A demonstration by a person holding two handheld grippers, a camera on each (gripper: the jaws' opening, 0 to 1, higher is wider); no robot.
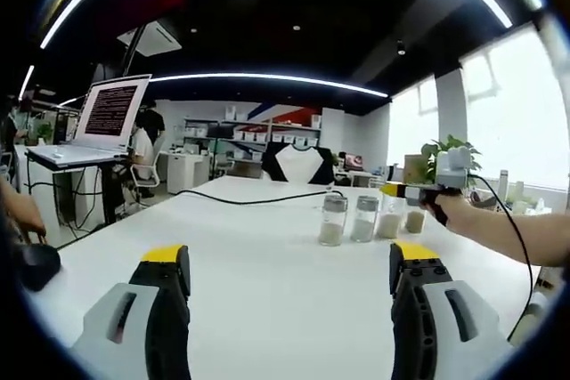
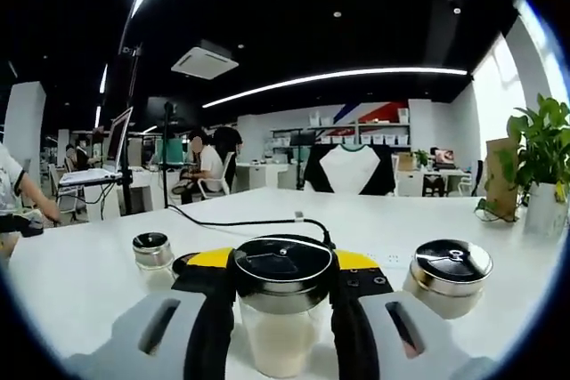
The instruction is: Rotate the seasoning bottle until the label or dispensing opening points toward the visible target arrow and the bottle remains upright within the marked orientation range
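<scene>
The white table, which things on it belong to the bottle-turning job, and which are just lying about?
Job:
- seasoning bottle between the right claw's jaws
- left claw, open over the white table

Lying about:
- three other bottles
- black cable
- potted plant
- laptop on a stand

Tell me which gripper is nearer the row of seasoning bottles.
Right. The right gripper is closed around one seasoning bottle in the row; the left gripper is open, back across the white table.
</scene>
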